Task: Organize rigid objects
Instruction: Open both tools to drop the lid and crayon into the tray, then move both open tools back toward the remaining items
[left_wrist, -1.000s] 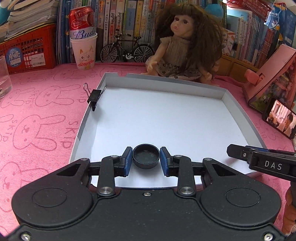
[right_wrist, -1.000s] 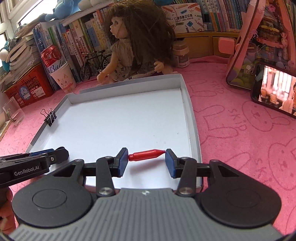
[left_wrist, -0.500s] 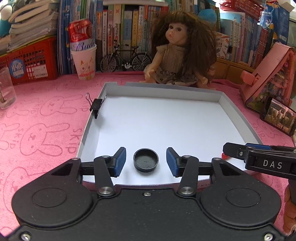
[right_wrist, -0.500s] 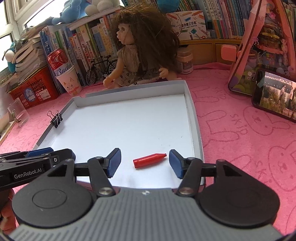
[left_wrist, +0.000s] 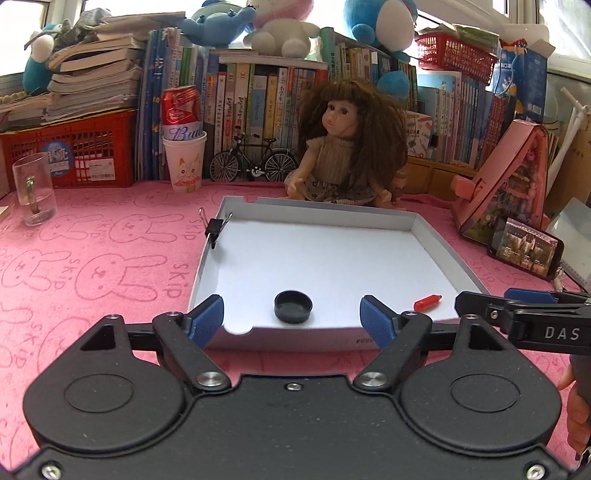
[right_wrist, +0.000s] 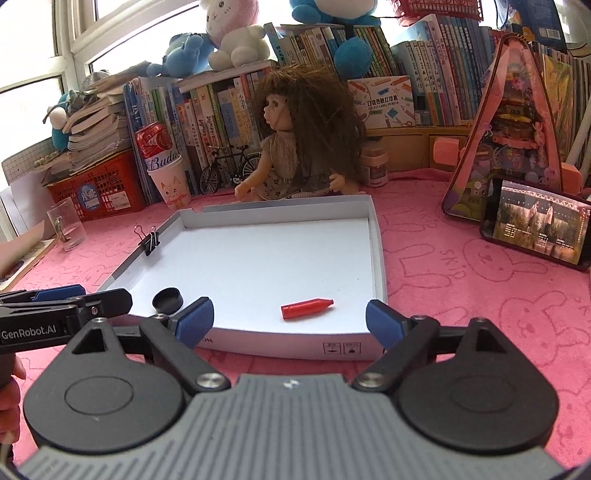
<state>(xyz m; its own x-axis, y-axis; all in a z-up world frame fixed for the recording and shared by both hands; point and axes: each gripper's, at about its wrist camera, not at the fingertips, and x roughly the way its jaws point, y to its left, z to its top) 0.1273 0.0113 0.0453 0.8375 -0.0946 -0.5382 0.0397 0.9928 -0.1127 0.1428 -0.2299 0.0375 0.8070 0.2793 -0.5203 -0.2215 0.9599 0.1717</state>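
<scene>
A white shallow box lid (left_wrist: 428, 230) (right_wrist: 376, 236) lies on the pink cloth. A black round cap (left_wrist: 293, 306) (right_wrist: 168, 299) lies inside near its front edge. A red pen cap (left_wrist: 427, 302) (right_wrist: 306, 307) lies inside near the front right. A black binder clip (left_wrist: 215, 228) (right_wrist: 150, 242) is clipped on the lid's left wall. My left gripper (left_wrist: 291, 325) is open and empty, held back over the front edge. My right gripper (right_wrist: 290, 321) is open and empty, just behind the front edge.
A doll (left_wrist: 343, 147) sits behind the lid. A paper cup with a can (left_wrist: 183, 147), a toy bicycle (left_wrist: 255, 162), a red basket (left_wrist: 70, 151) and a glass (left_wrist: 33, 192) stand at the back left. A pink toy house (right_wrist: 517, 122) and a phone (right_wrist: 535, 225) stand right.
Both grippers opened and let go: the black cap and the red pen cap now lie in the lid. Both grippers drew back and rose from the lid.
</scene>
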